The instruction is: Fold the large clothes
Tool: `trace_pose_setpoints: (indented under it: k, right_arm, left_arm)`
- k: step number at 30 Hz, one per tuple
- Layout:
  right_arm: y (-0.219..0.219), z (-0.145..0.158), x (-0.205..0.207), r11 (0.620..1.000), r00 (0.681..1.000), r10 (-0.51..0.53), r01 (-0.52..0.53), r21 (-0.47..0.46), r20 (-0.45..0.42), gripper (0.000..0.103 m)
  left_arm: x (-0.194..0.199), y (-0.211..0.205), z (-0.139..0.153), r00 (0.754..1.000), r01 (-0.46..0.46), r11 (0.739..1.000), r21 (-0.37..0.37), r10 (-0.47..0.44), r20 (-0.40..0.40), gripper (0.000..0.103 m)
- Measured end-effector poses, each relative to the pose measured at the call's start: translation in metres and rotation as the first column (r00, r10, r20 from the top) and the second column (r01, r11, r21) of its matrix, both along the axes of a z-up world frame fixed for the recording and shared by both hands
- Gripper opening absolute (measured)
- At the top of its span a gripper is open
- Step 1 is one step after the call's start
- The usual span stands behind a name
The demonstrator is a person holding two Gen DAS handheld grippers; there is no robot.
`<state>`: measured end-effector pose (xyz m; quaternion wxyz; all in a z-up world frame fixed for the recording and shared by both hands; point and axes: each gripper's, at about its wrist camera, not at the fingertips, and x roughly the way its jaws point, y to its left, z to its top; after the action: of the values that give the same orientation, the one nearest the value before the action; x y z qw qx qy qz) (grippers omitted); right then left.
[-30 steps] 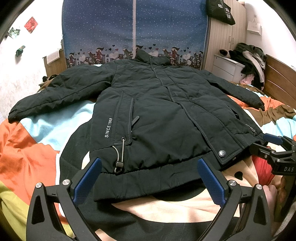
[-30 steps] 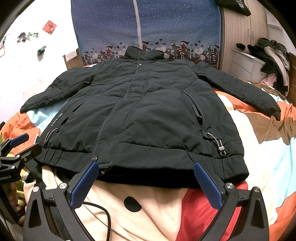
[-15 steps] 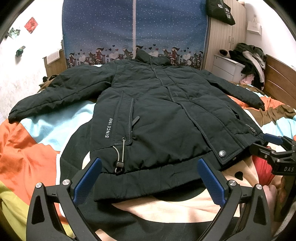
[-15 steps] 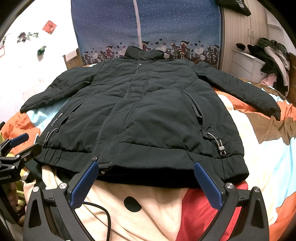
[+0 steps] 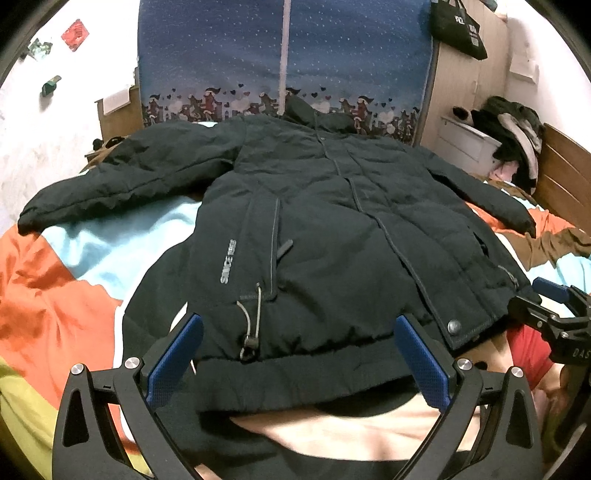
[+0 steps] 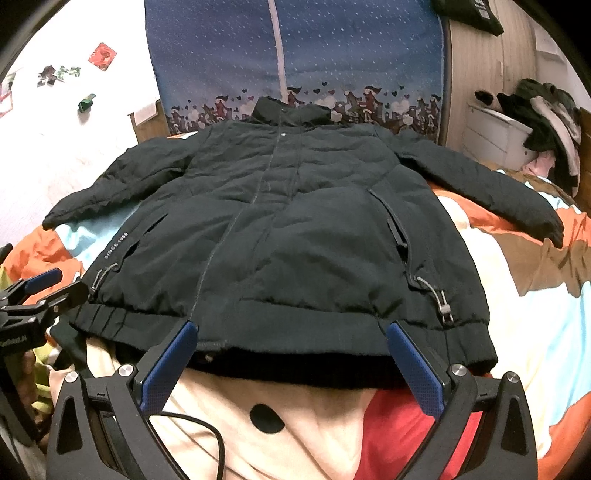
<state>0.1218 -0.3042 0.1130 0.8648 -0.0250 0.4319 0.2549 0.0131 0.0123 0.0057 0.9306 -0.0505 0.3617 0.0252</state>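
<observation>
- Surface: bed w/ a patchwork-colour duvet [image 6: 524, 332] in orange, pale blue, cream, red, brown & yellow-green blocks; black dot printed on the cream patch nr the front edge.
- Room: blue star-dotted fabric panel [image 6: 332, 55] w/ a cartoon row along its bottom stands at the far end of the bed; white wall on the left w/ small stickers; light wooden wardrobe [image 5: 461, 85] on the right w/ a black tote bag [image 5: 458, 26] hanging on it; white drawer unit [image 6: 495, 136] beside it carrying a heap of dark clothes [image 6: 546, 122].
- Black padded winter jacket [image 6: 295, 229] lies flat on the duvet, front side up, roughly mid-bed.
- Long axis runs away from the cameras: hem nearest, stand-up collar at the far end, just by the blue panel.
- Both sleeves are spread out & angled down to the sides, cuffs resting on the duvet.
- Look: closed down the centre placket, snap button nr the hem, two slanted pockets, ribbed gathered hem band, grey drawcord w/ toggle on each side, small white lettering by the left pocket, too blurred to read for certain. Fabric lightly creased.
- Left gripper [image 5: 299, 354]: blue-padded fingers spread wide, holding nothing, tips right at the hem on the jacket's left part.
- Right gripper [image 6: 291, 358]: fingers spread wide too, nothing betw them, tips at the hem's middle-right stretch. Contact w/ the cloth can't be judged for either.
</observation>
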Motion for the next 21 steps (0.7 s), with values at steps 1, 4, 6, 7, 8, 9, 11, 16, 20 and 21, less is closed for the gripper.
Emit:
trace_pose_setpoints:
  k: [1, 4, 6, 7, 8, 9, 11, 16, 20, 21]
  right_arm:
    - [0.001, 0.004, 0.001, 1.000, 1.000, 0.002, -0.002, 0.003, 0.006, 0.103]
    - [0.005, 0.010, 0.014, 1.000, 1.000, 0.012, -0.012, 0.005, 0.022, 0.103]
    - [0.011, 0.018, 0.020, 1.000, 0.999, 0.021, -0.020, -0.009, 0.046, 0.103]
    - [0.013, 0.023, 0.023, 1.000, 0.998, 0.025, -0.024, -0.016, 0.057, 0.103]
    - [0.016, 0.027, 0.026, 0.999, 0.997, 0.030, -0.028, -0.020, 0.068, 0.103]
    - [0.020, 0.033, 0.031, 0.999, 0.996, 0.038, -0.036, -0.022, 0.080, 0.103]
    - [0.027, 0.045, 0.040, 0.998, 0.994, 0.052, -0.048, -0.036, 0.095, 0.103]
    - [0.050, 0.072, 0.065, 0.984, 0.983, 0.149, -0.138, -0.112, 0.103, 0.103]
    - [0.071, 0.092, 0.088, 0.954, 0.965, 0.242, -0.218, -0.204, 0.102, 0.103]
    - [0.076, 0.095, 0.096, 0.946, 0.960, 0.264, -0.240, -0.220, 0.089, 0.103]
  left_arm:
    - [0.001, 0.000, 0.002, 1.000, 0.003, 1.000, 0.006, -0.003, 0.002, 0.101]
    - [0.006, -0.001, 0.011, 1.000, 0.025, 0.999, 0.026, -0.025, 0.014, 0.101]
    - [0.014, -0.001, 0.020, 0.999, 0.046, 0.998, 0.045, -0.046, 0.014, 0.101]
    - [0.019, 0.001, 0.026, 0.998, 0.056, 0.997, 0.059, -0.057, 0.017, 0.101]
    - [0.024, 0.002, 0.032, 0.998, 0.061, 0.996, 0.071, -0.062, 0.022, 0.101]
    - [0.030, 0.004, 0.041, 0.997, 0.067, 0.994, 0.084, -0.069, 0.027, 0.101]
    - [0.040, 0.008, 0.052, 0.996, 0.080, 0.992, 0.099, -0.083, 0.023, 0.101]
    - [0.077, 0.012, 0.085, 0.991, 0.134, 0.975, 0.177, -0.129, -0.038, 0.101]
    - [0.107, 0.006, 0.100, 0.986, 0.163, 0.950, 0.266, -0.150, -0.068, 0.101]
    - [0.116, 0.005, 0.101, 0.986, 0.164, 0.947, 0.275, -0.148, -0.078, 0.101]
